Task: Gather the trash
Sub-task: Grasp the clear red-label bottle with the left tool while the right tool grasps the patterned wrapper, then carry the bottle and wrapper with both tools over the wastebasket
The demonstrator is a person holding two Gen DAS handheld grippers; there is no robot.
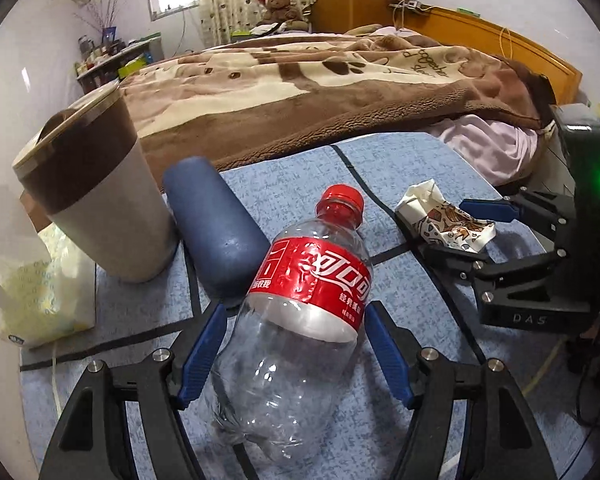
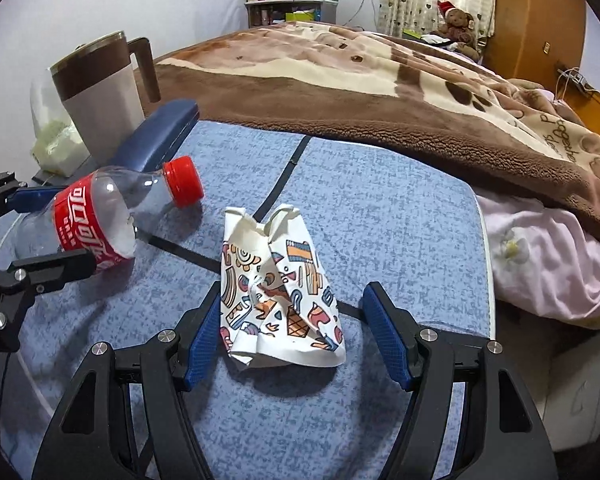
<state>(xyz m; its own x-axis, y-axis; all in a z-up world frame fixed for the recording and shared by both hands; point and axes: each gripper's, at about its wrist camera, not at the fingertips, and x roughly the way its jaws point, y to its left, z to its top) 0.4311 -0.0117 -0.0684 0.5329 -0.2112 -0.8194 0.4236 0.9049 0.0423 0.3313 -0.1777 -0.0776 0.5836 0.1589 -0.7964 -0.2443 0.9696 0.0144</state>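
**Two claws, two bits of rubbish, neither one lifted yet**

Left wrist view first: the left claw (image 1: pixel 294 354) stands open around the empty cola bottle (image 1: pixel 300 312), which lies on the blue desk (image 1: pixel 420 168) with its red cap pointing away. The blue pads flank its body just below the label; whether they touch it, I cannot tell. A mug (image 1: pixel 100 200) and a dark blue case (image 1: pixel 216 232) sit just behind.

Now the right wrist view: the right claw (image 2: pixel 294 334) is open too, fingers either side of the crumpled patterned wrapper (image 2: pixel 278 292) on the desk, a clear gap on the right side.

My read: both are at the grasp step. Next, each needs to close, gently on the thin bottle, then lift clear.
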